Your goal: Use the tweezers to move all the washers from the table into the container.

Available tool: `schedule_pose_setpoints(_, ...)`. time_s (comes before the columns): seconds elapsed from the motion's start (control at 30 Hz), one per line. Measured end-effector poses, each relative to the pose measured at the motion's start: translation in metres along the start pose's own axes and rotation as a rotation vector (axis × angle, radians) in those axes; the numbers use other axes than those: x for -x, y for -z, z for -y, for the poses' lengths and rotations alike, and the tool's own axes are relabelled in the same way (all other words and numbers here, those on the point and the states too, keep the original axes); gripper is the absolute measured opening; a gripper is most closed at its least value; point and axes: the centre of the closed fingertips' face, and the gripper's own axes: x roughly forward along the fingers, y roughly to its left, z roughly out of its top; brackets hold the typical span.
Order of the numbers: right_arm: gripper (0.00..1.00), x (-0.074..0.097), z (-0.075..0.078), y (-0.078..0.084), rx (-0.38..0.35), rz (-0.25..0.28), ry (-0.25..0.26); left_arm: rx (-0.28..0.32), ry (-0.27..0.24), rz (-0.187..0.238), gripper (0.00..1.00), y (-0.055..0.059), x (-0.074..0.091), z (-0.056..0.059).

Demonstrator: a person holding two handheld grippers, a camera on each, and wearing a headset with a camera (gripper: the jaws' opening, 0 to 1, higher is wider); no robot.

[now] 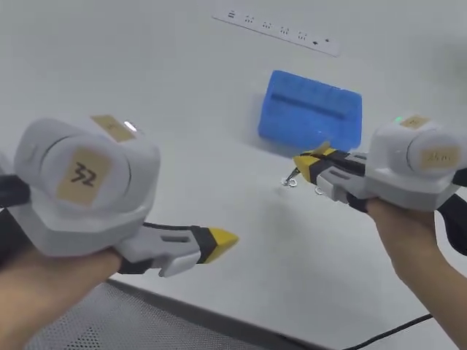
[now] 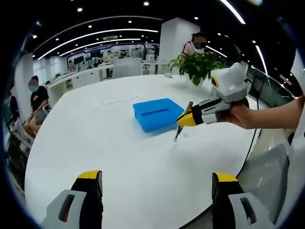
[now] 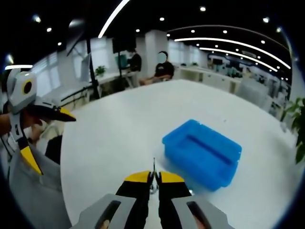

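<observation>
Closest to you is your left gripper (image 2: 156, 177), held low over the near edge of the white table (image 1: 306, 262); its yellow-tipped jaws stand wide apart with nothing between them. Your right gripper (image 3: 154, 177) is further out over the table, its jaws pressed nearly together on the tweezers (image 2: 179, 130), which slant down from it so that their tips reach the tabletop. A few small washers (image 1: 291, 181) lie there on the table, just beside the tweezer tips and just in front of the blue container (image 1: 310, 109). Whether the tips have pinched one is too small to tell. The container sits open-topped beyond the washers, near the middle of the table, and a white power strip (image 1: 281, 30) lies well behind it.
</observation>
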Motion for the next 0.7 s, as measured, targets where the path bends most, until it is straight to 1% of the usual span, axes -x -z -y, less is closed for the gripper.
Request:
schedule_pose_setpoints(0.17, 0.02, 0.005, 0.006, -0.013, 0.005, 0.024, 0.008, -0.002, -0.003, 0.007, 0.98, -0.002, 0.000, -0.001)
schedule_pose_setpoints(0.33, 0.02, 0.007, 0.014, -0.025, -0.004, 0.052, 0.019, -0.001, -0.003, 0.007, 0.99, -0.002, 0.000, -0.002)
schedule_pose_setpoints(0.7, 0.02, 0.004, 0.031, -0.051, 0.014, 0.098, 0.048, -0.003, -0.004, -0.001, 0.99, -0.001, 0.001, -0.001)
